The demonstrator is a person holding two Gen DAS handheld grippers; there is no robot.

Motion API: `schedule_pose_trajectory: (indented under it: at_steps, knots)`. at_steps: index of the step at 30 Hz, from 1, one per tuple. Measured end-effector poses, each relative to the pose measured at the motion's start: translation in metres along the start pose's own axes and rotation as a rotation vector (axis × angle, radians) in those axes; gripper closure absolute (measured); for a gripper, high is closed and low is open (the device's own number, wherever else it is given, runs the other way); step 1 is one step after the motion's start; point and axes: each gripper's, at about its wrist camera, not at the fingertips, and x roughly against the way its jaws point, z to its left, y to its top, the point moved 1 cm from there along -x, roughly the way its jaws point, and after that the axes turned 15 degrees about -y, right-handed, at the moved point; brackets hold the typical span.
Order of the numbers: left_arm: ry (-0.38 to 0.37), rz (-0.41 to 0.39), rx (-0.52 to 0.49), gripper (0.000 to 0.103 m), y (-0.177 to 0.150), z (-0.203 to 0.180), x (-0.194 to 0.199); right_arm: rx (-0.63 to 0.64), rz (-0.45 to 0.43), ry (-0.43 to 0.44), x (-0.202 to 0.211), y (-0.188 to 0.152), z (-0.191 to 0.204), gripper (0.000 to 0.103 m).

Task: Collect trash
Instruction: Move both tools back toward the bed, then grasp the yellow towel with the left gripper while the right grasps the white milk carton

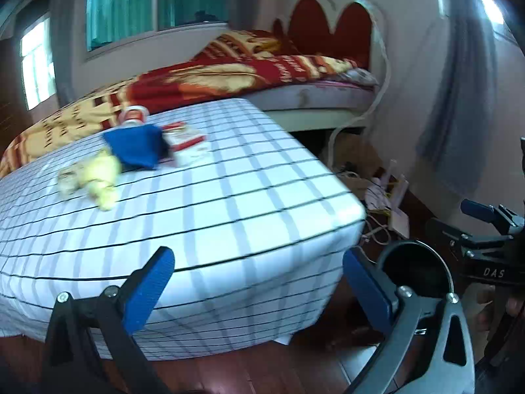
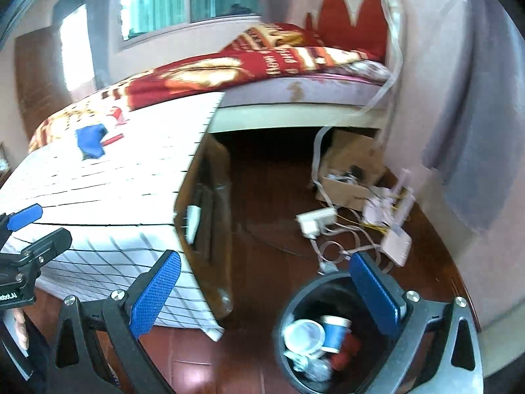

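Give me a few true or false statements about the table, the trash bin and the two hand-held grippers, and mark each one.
1. The left hand-held gripper is open and holds nothing. True.
2. The trash bin is empty. False: it holds a blue paper cup, a white cup and other trash.
3. A blue cloth lies on the checked tablecloth. True.
4. The right hand-held gripper is shut on a cup. False: it is open, holding nothing.
5. The bin stands on the table. False: it stands on the floor beside the table.
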Motion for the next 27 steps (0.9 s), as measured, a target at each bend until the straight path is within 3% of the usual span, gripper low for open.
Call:
schedule_pose_trajectory:
  at_steps: [8,15,19,22,27]
  knots:
    - [0.12,-0.022,0.109,0.009,0.001,0.089,0.024,0.09,-0.072,0.129,-0.001,0.032,0.084,0.0]
    - [0.207,-0.045,0.164,0.011,0.02,0.154,0.027,0.16,-0.059,0.195,-0.01,0.078,0.147,0.0]
    - [0.218,-0.05,0.171,0.011,0.03,0.176,0.015,0.216,-0.061,0.226,-0.027,0.108,0.189,0.001]
    - [0.217,-0.045,0.185,0.011,0.037,0.188,0.002,0.253,-0.035,0.248,-0.04,0.121,0.213,0.014]
    - [0.204,-0.012,0.2,0.015,0.047,0.201,-0.022,0.283,0.007,0.261,-0.069,0.133,0.244,0.016]
